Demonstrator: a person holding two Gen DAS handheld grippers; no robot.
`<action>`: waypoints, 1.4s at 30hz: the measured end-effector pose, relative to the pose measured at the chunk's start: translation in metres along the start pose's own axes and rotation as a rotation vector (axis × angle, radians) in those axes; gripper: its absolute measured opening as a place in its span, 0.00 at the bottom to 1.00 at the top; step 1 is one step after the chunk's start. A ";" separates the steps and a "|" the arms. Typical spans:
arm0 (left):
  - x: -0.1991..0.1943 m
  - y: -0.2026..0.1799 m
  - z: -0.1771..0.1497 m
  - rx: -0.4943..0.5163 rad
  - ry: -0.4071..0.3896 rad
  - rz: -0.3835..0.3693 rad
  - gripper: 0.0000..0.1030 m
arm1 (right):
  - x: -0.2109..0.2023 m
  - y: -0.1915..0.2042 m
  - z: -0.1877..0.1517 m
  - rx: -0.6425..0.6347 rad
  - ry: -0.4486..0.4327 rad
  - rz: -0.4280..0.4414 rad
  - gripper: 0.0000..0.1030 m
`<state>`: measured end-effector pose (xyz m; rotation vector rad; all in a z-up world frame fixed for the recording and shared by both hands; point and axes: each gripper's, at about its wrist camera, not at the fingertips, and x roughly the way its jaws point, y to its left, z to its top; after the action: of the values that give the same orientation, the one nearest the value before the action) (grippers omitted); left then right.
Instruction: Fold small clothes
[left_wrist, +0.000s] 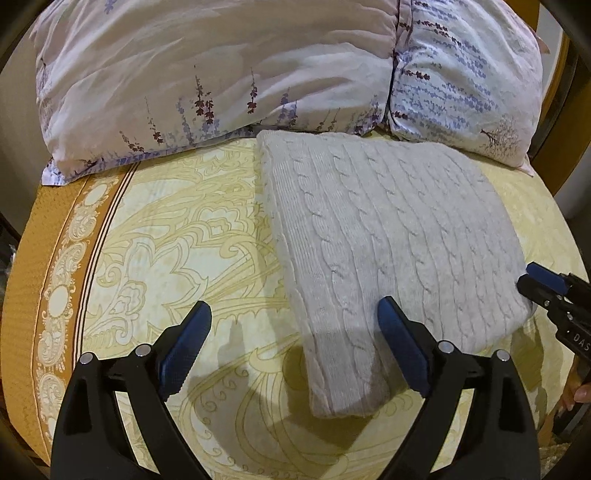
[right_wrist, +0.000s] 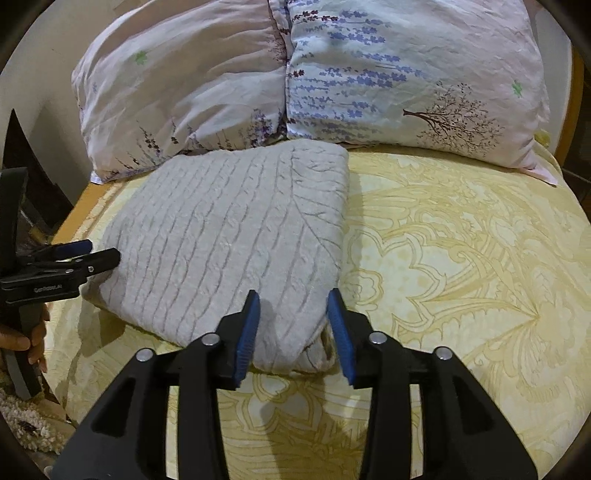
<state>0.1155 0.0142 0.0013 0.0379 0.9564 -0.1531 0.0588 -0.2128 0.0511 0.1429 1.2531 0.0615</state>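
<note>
A light grey cable-knit sweater (left_wrist: 388, 236) (right_wrist: 229, 236) lies folded into a flat rectangle on the yellow patterned bedsheet (left_wrist: 166, 258). My left gripper (left_wrist: 293, 308) stands wide open over the sweater's near left edge. One pad hangs above the knit and the other above the sheet. It also shows at the left edge of the right wrist view, left gripper (right_wrist: 99, 253). My right gripper (right_wrist: 294, 295) is partly open astride the sweater's near right corner. The fabric lies flat between its blue pads, unpinched. The right gripper (left_wrist: 532, 280) also shows in the left wrist view, by the sweater's far side.
Two floral pillows (left_wrist: 221, 81) (right_wrist: 406, 74) rest against the sweater's far edge. A brown border strip (left_wrist: 48, 258) runs along the sheet's left side. A person's hand (right_wrist: 22, 339) grips the left tool, and a shaggy rug (right_wrist: 33, 424) lies below the bed.
</note>
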 end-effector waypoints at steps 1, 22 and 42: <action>0.001 0.000 0.000 0.003 0.003 0.003 0.90 | 0.001 0.000 0.000 -0.002 0.009 -0.007 0.40; 0.024 0.005 -0.006 0.002 0.055 0.021 0.94 | 0.020 0.002 -0.011 -0.007 0.077 -0.056 0.41; -0.020 0.035 -0.042 -0.161 -0.049 -0.082 0.94 | 0.000 -0.041 0.034 0.232 -0.004 0.091 0.50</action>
<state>0.0757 0.0548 -0.0076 -0.1530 0.9195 -0.1515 0.0897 -0.2559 0.0556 0.4006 1.2475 -0.0058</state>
